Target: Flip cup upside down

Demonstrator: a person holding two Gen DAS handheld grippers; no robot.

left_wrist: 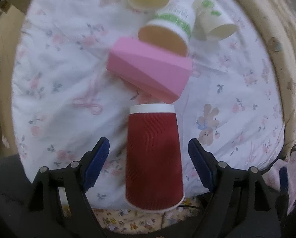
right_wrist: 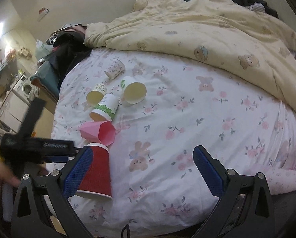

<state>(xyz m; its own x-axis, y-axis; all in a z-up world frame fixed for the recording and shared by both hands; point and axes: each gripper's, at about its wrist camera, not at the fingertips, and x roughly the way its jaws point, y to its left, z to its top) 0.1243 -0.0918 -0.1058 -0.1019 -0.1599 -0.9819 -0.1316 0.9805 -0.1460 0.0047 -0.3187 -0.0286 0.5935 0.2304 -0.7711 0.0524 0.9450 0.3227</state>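
A red ribbed paper cup [left_wrist: 153, 156] stands upside down on the floral bed sheet [left_wrist: 54, 91], its wide rim down and white base up. My left gripper [left_wrist: 148, 150] is open, its blue pads either side of the cup and apart from it. In the right wrist view the red cup [right_wrist: 97, 170] stands near the bed's left edge, just behind my open, empty right gripper [right_wrist: 143, 167]. The left gripper's black body [right_wrist: 34, 148] shows to the cup's left.
A pink faceted cup [left_wrist: 148, 75] lies on its side behind the red cup. Several paper cups lie tipped beyond it, one with a green band [left_wrist: 167, 31]. A cream duvet [right_wrist: 207, 29] is heaped on the far side of the bed. Dark clothes [right_wrist: 68, 45] lie at the far left.
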